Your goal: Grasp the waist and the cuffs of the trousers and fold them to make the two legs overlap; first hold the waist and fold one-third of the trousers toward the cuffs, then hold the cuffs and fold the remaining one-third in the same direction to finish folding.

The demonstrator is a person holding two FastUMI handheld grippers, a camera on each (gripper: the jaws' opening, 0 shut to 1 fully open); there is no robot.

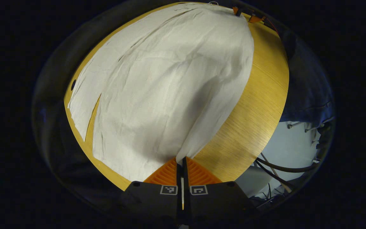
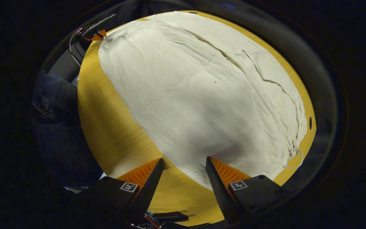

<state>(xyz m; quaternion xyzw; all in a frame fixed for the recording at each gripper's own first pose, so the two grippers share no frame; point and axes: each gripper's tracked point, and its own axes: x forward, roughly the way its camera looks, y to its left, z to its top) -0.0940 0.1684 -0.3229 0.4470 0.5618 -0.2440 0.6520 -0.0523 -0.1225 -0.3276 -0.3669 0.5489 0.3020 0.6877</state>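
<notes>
one pair of pale cream trousers (image 1: 170,89), thin and creased, spread flat over a round yellow wooden table (image 1: 259,105), with long wrinkle lines running away along the cloth. two legs lying side by side, a narrow slit of table between them at the far left of the left gripper view. one drawstring loop (image 2: 294,159) at the cloth's edge, ahead and right of the right gripper (image 2: 183,171). left gripper (image 1: 182,163) pressed together, pinching a gathered point of the fabric edge right at its tips, cloth fanning out ahead. right gripper spread wide, hovering at the near rounded edge of the trousers, cloth reaching between its fingers, one finger (image 2: 216,173) over the fabric.
</notes>
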